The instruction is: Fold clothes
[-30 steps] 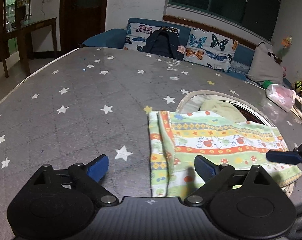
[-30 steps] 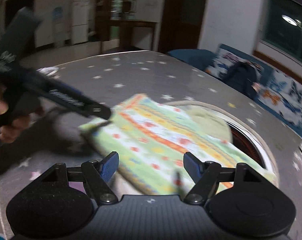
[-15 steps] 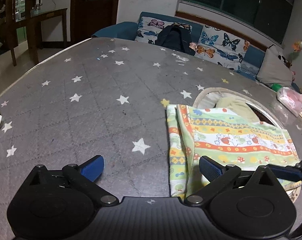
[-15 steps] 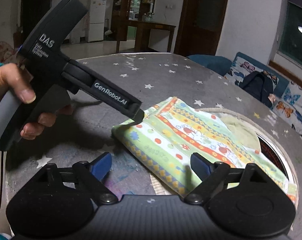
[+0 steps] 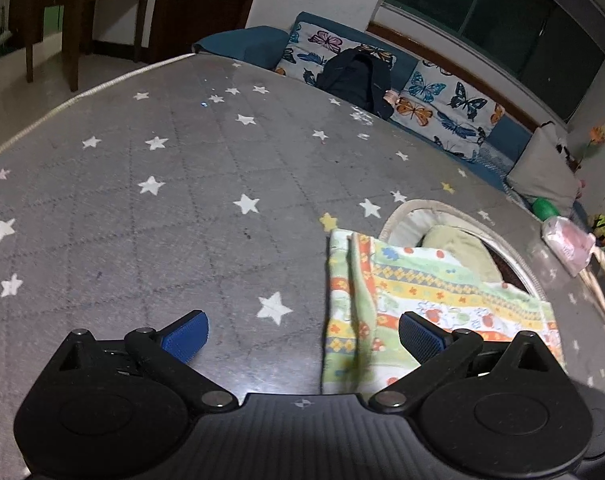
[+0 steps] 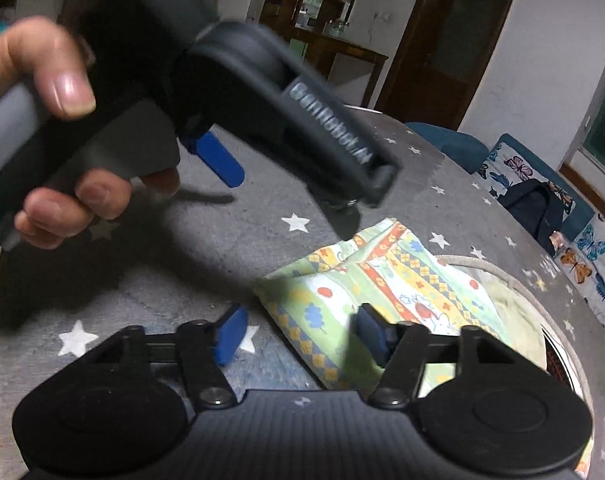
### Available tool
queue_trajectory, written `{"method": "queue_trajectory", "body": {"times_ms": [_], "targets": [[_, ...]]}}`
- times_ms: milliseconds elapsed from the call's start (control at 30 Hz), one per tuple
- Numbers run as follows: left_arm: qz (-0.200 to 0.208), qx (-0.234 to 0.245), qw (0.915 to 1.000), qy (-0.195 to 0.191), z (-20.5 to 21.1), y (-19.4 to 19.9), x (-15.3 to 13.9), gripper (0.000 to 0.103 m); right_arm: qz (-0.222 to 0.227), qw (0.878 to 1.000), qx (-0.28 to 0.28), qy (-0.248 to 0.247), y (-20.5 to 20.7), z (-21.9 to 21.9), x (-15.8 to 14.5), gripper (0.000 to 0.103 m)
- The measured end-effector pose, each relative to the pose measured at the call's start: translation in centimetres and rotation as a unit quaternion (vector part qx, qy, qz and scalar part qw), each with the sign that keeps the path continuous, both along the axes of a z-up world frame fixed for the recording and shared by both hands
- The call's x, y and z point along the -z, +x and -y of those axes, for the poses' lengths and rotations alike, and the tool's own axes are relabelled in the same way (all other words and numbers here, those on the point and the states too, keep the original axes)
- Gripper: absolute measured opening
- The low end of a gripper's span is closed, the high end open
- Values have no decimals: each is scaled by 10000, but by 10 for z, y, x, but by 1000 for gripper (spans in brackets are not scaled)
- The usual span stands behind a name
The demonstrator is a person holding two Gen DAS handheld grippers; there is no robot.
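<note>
Folded patterned cloth (image 5: 418, 296), soft, rectangular

Folded patterned green cloth (image 5: 430, 304) lies partly over basket (image 5: 406, 220)

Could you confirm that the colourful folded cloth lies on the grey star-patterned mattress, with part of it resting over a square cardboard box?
Not quite: the folded cloth does lie on the grey star-patterned mattress, but part of it rests over a round, rope-rimmed basket, not a square cardboard box. The left wrist view shows the curved rim most clearly.
</note>
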State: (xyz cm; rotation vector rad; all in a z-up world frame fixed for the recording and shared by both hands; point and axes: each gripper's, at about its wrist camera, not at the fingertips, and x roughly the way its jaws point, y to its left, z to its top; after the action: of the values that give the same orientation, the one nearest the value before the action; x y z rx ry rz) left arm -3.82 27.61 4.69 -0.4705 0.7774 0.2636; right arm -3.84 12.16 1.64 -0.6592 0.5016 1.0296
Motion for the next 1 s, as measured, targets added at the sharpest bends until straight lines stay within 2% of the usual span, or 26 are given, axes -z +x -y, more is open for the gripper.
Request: {"method": "queue_trajectory", "body": {"times_ms": [33, 133, 233, 367, 533, 667, 767, 867, 933, 967, 1000], "targets": [[16, -22, 9999, -100, -1, 0, 0, 103, 9, 10000, -2, -11, 0, -1, 1, 39], [56, -150, 9984, -545, -6, 2, 3, 103, -167, 9997, 118, 136, 6, 2, -1, 24], [91, -266, 9946, -1001, -10, 4, 6, 103, -503, 9973, 251, 476, 13, 11, -9, 15], [149, -372, 9892, -1410, -14, 6, 9, 103, -816, 9914, 434, 923, 22, 27, -22, 12], [235, -334, 9778, -2055, -11, 15, 11, 103, -1070, 9836, 580, 1330, 29, 45, -32, 11], [169, -120, 9735, -2275, -1, 29, 15, 99, -1138, 9789, 652, 1565, 31, 59, -38, 10], [119, 8, 9694, -2450, 5, 40, 20, 88, -1203, 9752, 706, 1720, 34, 70, -42, 10], [114, 120, 9643, -2642, 9, 48, 28, 72, -1261, 9727, 714, 1814, 36, 79, -44, 10], [92, 184, 9612, -2751, 10, 52, 32, 54, -1280, 9720, 692, 1843, 37, 79, -43, 9], [80, 206, 9609, -2760, 10, 54, 34, 49, -1292, 9719, 679, 1849, 39, 79, -43, 9], [69, 229, 9606, -2768, 11, 55, 36, 38, -1307, 9717, 666, 1853, 42, 79, -42, 9]]}}
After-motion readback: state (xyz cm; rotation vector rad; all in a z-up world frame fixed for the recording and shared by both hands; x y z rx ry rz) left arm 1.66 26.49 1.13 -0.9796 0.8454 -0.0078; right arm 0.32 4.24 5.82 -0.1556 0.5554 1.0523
